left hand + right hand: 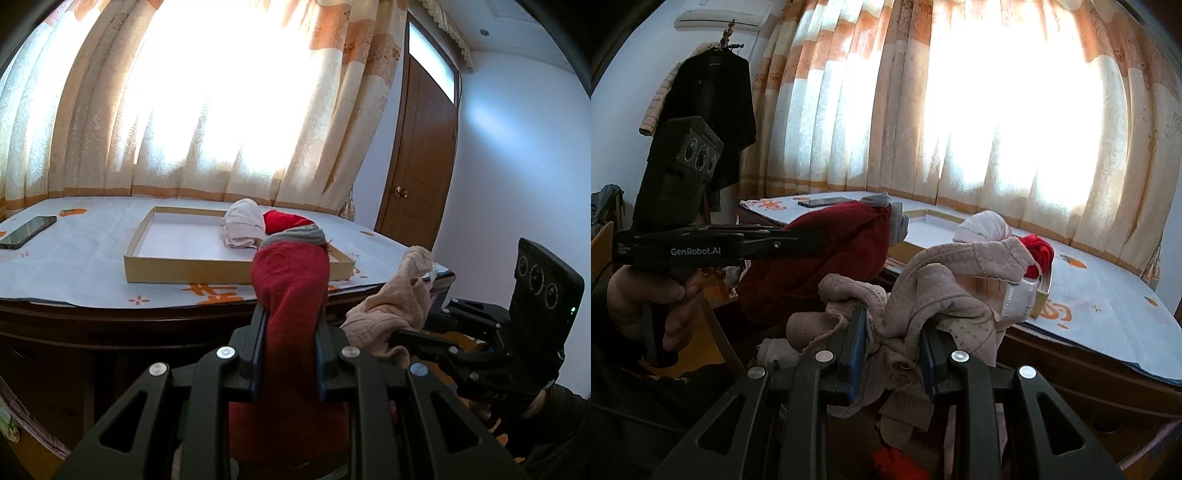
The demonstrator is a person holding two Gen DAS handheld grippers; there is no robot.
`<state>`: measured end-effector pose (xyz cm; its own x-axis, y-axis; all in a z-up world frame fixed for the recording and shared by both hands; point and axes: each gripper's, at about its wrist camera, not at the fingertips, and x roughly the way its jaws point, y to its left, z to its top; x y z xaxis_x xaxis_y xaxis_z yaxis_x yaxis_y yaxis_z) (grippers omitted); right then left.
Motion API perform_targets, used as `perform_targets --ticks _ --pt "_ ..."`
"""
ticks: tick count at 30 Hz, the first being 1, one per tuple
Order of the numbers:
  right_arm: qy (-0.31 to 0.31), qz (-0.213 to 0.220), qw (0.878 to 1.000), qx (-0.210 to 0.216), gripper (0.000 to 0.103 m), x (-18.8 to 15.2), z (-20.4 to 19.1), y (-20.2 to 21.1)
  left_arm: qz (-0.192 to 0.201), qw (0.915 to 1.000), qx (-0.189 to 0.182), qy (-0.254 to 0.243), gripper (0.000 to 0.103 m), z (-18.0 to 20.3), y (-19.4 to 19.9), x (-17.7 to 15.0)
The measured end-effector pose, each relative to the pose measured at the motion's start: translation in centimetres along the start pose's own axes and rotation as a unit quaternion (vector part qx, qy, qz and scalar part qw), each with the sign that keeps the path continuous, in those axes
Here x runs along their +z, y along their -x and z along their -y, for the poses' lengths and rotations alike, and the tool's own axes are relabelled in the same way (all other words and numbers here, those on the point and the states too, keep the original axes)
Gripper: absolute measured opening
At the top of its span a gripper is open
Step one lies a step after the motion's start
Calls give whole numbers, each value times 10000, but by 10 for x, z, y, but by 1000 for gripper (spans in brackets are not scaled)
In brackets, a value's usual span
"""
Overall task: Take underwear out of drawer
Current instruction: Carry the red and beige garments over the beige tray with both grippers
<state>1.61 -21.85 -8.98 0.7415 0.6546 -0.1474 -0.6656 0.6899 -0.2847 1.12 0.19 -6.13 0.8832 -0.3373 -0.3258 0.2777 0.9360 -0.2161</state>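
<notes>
Left gripper (290,328) clamped on dark red knit underwear (291,280); right gripper (892,347) pinching beige dotted cotton underwear (945,295). Soft, light, floppy; grab bunched middle.

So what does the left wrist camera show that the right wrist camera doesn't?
Only the left wrist view shows the brown wooden door. Only the right wrist view shows the black garment on a hanger and the white air conditioner. Both show the shallow cardboard tray on the table, the dark red underwear clamped in the left gripper, and the beige underwear clamped in the right gripper.
</notes>
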Motion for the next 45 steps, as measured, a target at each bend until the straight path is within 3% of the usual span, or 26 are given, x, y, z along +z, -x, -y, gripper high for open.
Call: perform_targets --ticks 35,45 --pt "78 763 9970 -143 29 -6 -11 28 759 9947 558 -409 20 7 22 11" --pt "375 702 9967 -151 29 16 -6 18 889 9936 538 -444 20 0 20 41"
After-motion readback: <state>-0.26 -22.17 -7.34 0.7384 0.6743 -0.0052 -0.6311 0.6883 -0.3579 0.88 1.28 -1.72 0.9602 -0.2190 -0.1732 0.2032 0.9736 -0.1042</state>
